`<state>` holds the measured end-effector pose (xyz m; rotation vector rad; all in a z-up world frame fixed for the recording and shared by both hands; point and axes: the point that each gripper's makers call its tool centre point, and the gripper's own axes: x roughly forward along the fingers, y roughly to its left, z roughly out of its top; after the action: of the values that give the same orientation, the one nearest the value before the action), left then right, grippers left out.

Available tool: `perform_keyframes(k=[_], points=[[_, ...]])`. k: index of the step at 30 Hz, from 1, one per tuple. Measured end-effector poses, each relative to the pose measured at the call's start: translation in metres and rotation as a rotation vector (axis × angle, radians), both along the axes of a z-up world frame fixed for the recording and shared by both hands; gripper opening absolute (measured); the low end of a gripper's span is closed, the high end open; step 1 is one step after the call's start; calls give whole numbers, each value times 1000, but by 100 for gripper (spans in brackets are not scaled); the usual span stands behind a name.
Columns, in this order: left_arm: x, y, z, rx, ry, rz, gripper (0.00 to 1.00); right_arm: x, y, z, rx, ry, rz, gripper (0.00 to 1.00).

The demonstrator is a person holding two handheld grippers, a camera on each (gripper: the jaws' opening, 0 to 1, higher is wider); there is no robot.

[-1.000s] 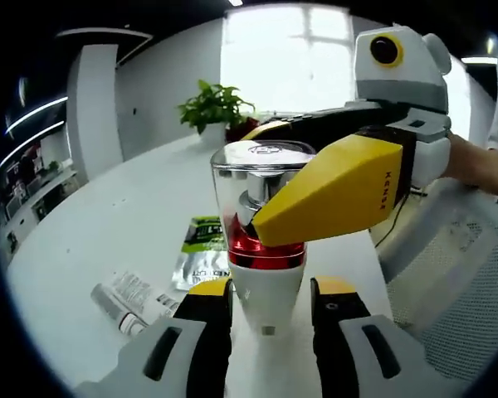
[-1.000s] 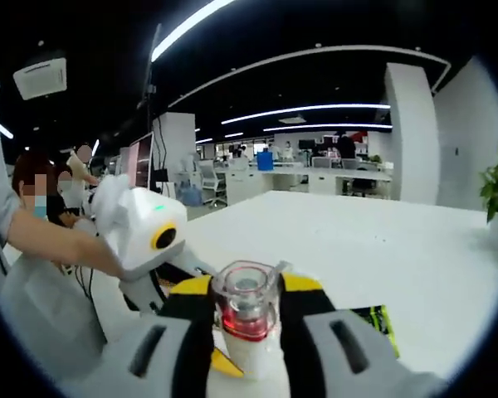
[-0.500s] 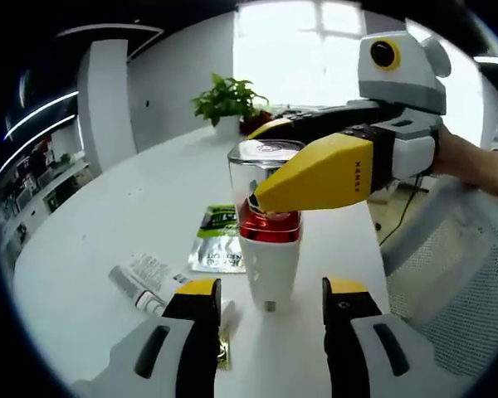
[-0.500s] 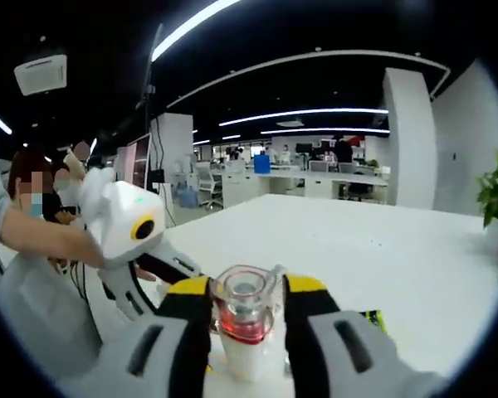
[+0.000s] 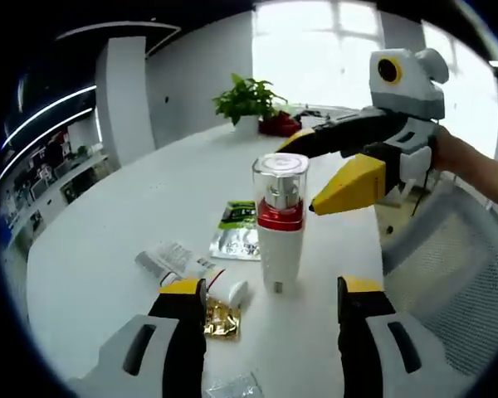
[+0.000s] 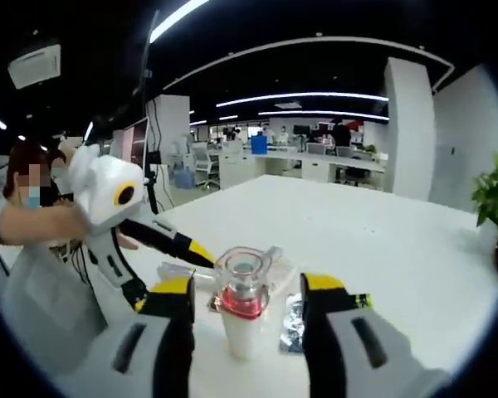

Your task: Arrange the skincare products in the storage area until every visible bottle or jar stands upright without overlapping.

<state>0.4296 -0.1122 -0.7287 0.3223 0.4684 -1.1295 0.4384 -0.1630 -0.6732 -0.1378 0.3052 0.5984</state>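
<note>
Left gripper view: the pump bottle (image 5: 280, 222) stands upright on the white table (image 5: 108, 249), white body, red collar, clear cap, out ahead of the left gripper (image 5: 270, 319). That gripper's jaws are spread wide with nothing between them, and the bottle sits clear of both. Beside it lie a white tube (image 5: 176, 262) on its side, a green-and-silver sachet (image 5: 239, 235) flat behind, and a small gold packet (image 5: 220, 318) near the left jaw. The right gripper (image 5: 332, 178) reaches in from the right, its yellow jaw tips near the cap but apart from it.

Right gripper view: same bottle (image 6: 243, 304), centred between this gripper's own jaws, which stand parted and empty on either side; whether either jaw brushes the bottle is hard to tell through the fisheye. The left gripper (image 6: 187, 249) points in from the left.

The risk: the bottle is tall and narrow, so a sideways withdrawal by either gripper could clip the cap and topple it onto the tube or sachet.
</note>
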Motion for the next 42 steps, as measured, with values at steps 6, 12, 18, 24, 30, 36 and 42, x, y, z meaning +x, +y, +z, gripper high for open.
perform_keyframes(k=[6,12,18,24,30,36,42], points=[[-7,15,4,15,-2,37,70,-8,1,-5,-56,22,13,62],[-11,34,9,23,-12,95,82,-17,2,-11,-83,51,16,68],[-15,56,12,38,-14,157,90,-23,0,-15,-108,75,14,75],[-16,78,14,62,-32,224,97,-28,-3,-21,-152,100,16,83],[-19,91,13,82,-7,258,97,-34,-4,-24,-172,136,22,90],[-19,99,7,115,5,274,97,-38,-6,-29,-200,154,28,94],[-15,102,2,133,16,289,97,-36,-7,-29,-192,162,39,100]])
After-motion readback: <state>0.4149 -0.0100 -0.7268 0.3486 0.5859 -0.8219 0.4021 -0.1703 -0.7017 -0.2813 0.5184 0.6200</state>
